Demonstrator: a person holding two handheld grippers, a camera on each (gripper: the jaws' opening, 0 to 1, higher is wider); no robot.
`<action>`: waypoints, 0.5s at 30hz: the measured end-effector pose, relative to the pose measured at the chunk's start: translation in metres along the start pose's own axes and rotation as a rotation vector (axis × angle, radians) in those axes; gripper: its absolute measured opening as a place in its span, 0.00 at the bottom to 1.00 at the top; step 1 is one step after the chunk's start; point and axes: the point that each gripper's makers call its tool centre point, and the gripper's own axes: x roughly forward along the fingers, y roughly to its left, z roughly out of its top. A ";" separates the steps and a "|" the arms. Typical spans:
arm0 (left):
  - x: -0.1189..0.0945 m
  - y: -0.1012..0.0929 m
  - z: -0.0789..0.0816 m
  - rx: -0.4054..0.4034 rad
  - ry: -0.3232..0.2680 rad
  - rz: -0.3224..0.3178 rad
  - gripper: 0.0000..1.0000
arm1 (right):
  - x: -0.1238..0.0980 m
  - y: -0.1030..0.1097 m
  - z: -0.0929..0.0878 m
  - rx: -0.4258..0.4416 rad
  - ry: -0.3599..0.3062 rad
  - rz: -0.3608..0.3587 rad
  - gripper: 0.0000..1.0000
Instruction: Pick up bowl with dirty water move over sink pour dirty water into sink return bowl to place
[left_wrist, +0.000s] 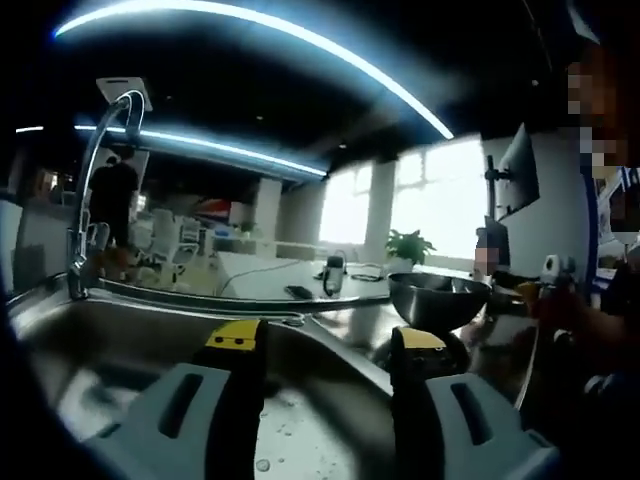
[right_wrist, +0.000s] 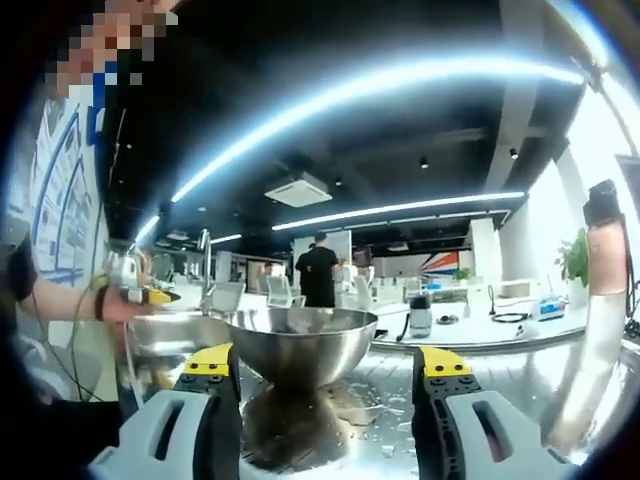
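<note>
**Steel bowl stands on the wet table beside the sink, both grippers wide open**

In the right gripper view the bowl (right_wrist: 298, 345), a shiny metal one on a narrow foot, stands upright on the wet steel table (right_wrist: 520, 375) straight ahead of the right gripper (right_wrist: 328, 372). Its jaws are spread wide, one yellow-tipped jaw on each side of the bowl's foot, gripping nothing; whether they touch the bowl cannot be told. What the bowl holds is not visible from this low angle. Further back a tall faucet (right_wrist: 204, 262) rises, and a person's hand (right_wrist: 122, 303) reaches in from the left edge.

In the left gripper view the left gripper (left_wrist: 325, 345) hangs over the sink (left_wrist: 120, 340), its jaws also wide apart and empty. The basin floor between them is dotted with water drops. The curved faucet (left_wrist: 92, 180) stands at the sink's far rim. The bowl (left_wrist: 440, 300) sits on the table just beyond the sink's near-right edge.
</note>
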 end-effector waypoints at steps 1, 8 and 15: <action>0.000 0.002 -0.001 -0.018 0.007 0.010 0.47 | -0.001 0.000 0.000 0.000 0.000 0.003 0.62; 0.004 0.000 -0.003 -0.124 0.061 0.033 0.49 | -0.003 0.010 0.000 -0.024 0.002 0.037 0.53; 0.012 -0.026 0.017 -0.068 0.051 -0.020 0.51 | -0.002 0.022 -0.003 -0.097 0.019 0.060 0.53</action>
